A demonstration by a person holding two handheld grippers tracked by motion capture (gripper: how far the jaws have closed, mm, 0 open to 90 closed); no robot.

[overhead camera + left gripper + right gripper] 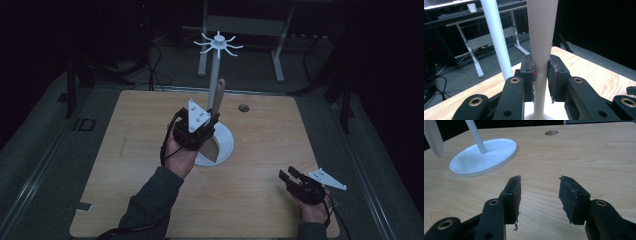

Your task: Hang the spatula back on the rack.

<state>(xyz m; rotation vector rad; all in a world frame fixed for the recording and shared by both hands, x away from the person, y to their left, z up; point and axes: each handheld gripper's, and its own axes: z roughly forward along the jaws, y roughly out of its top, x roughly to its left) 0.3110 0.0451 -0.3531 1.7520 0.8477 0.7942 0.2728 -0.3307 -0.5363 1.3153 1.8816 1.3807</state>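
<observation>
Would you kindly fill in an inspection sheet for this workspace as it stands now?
Surface: light wooden table with a round hole.
Job's things: wooden spatula with a tapered handle, held upright over the white stand's round base; white pole topped by hooked arms.
Clutter: nothing seen.
Grippers: left gripper shut on the handle; right gripper open, holding nothing, low over the table.
Cables: black cable at the left wrist.
Surroundings: dark room, grey desk frame behind.

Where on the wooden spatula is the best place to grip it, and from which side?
Grip the wooden spatula at its narrow neck, where the left gripper is shut on it now. It stands upright, so come in level from the person's side, one pad on each edge.
</observation>
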